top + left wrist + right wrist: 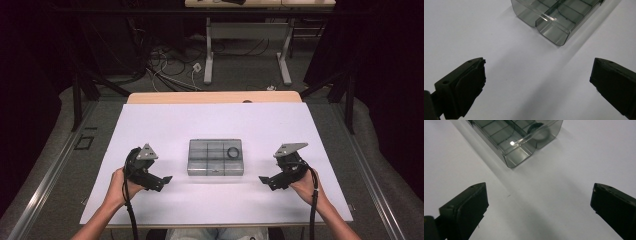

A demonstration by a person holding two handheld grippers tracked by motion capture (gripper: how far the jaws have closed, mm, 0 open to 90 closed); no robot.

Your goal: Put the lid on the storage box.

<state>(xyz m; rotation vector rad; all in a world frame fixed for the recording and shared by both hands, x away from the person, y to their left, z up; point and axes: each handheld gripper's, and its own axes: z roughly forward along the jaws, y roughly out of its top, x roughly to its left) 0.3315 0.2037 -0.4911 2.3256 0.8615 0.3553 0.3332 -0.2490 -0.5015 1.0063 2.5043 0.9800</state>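
The left tongs (166, 181) and the right tongs (265, 181) are held spread wide with nothing between them, just above the white sheet (165, 125), each pointed inward at the clear compartment box (215, 157). The box is set flat at the sheet's middle, between the tongs and apart from both, with bare sheet left on every side; a dark ring (233, 152) is lodged in its far right compartment. The sheet is carried by a wooden table (210, 97), beyond which grey floor, loose cables (167, 70) and a second table's legs (209, 55) are seen.

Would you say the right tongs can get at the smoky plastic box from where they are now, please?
Probably yes: the right tongs stand open beside the box, with only bare white table between them and nothing blocking.
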